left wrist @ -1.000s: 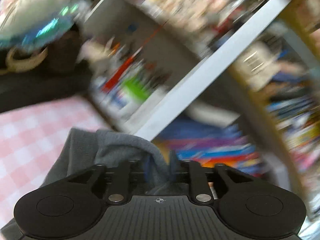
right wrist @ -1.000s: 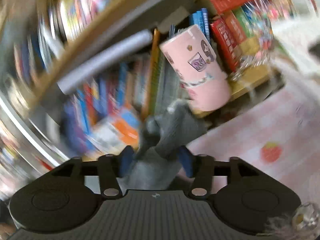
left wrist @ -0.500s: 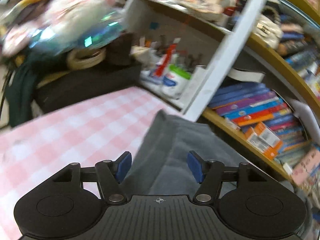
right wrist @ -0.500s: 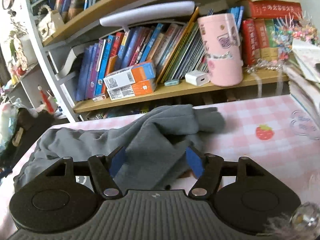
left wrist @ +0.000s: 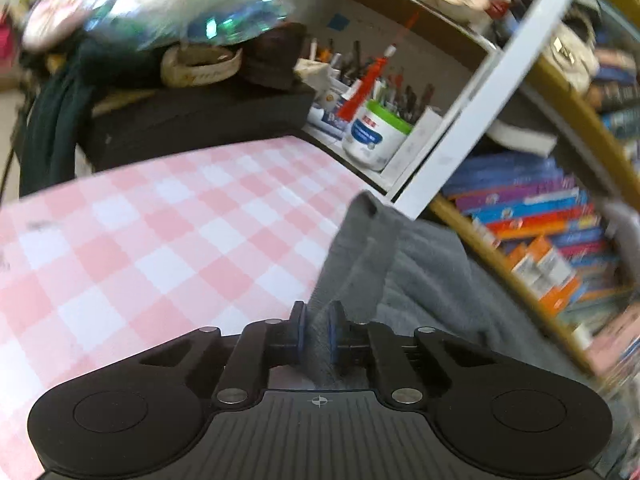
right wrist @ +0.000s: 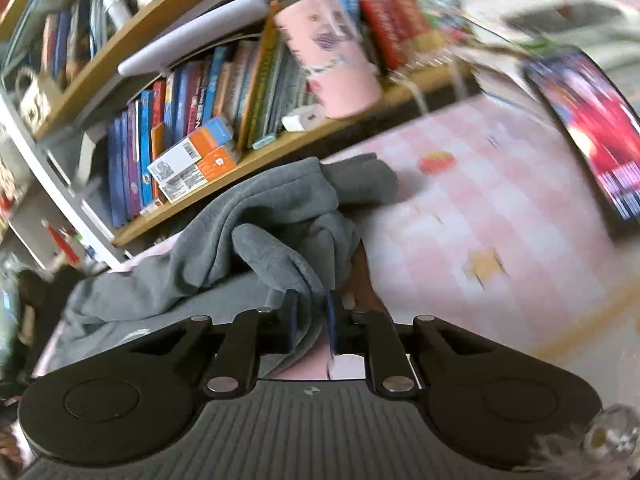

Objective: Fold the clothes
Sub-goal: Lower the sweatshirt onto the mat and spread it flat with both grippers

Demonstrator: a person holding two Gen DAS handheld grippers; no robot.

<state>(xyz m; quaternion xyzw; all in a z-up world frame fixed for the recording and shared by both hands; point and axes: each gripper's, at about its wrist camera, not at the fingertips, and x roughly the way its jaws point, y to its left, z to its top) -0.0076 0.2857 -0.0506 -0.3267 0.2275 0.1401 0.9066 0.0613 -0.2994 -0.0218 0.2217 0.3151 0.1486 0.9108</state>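
A grey fleece garment [left wrist: 424, 264] lies bunched on the pink checked tablecloth [left wrist: 140, 240], along the table's far edge by the bookshelf. My left gripper [left wrist: 317, 332] is closing its jaws tight on an upright fold at the garment's left end, blue pads pressing the cloth. In the right wrist view the same garment [right wrist: 272, 216] is heaped in folds, one end reaching towards the shelf. My right gripper [right wrist: 312, 320] is closing on a fold at its near right edge, with fabric pinched between the pads. Both grippers sit low over the tablecloth [right wrist: 500, 200].
A wooden bookshelf [right wrist: 280, 148] packed with books runs right behind the table. A white tub with a green lid [left wrist: 374, 140] and a black case [left wrist: 192, 120] stand past the left end. A pink cup [right wrist: 332, 52], a white charger [right wrist: 302, 117] and a red-and-black book [right wrist: 592, 120] are to the right.
A second ago both grippers held the garment up in the air. They lowered it onto the table and opened; now both have shut again on folds of it.
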